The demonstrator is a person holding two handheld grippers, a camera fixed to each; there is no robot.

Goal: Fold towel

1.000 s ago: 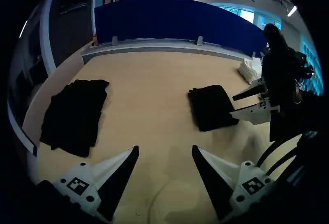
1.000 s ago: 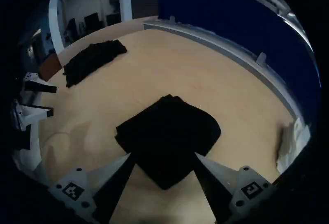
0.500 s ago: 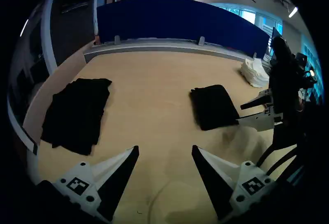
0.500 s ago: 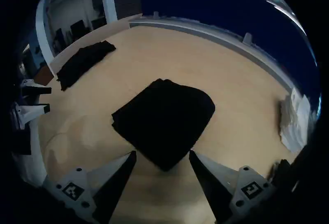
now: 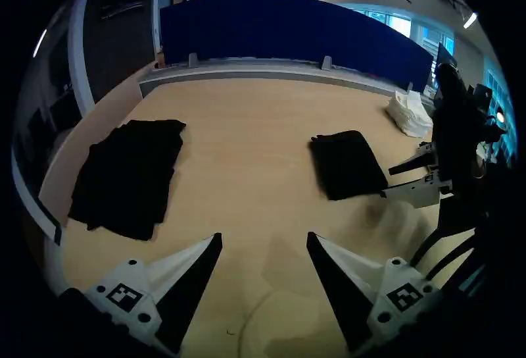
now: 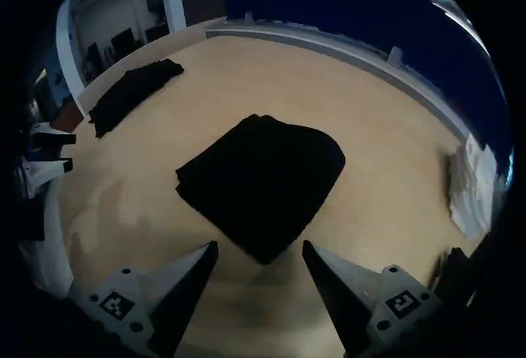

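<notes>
Counter (image 5: 250, 127) is carrying a folded towel (image 6: 263, 180), lying just beyond the right hand-held gripper (image 6: 258, 245), which is hovering released, empty. Same for the left hand-held gripper (image 5: 263, 235). Fold is looking finished; next move is likely calling for reaching left to the second towel (image 5: 128, 174) and gripping an edge.

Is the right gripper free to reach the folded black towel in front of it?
Probably yes. The right gripper is open, and the folded black towel lies flat on the table right at its fingertips, with nothing between them.
</notes>
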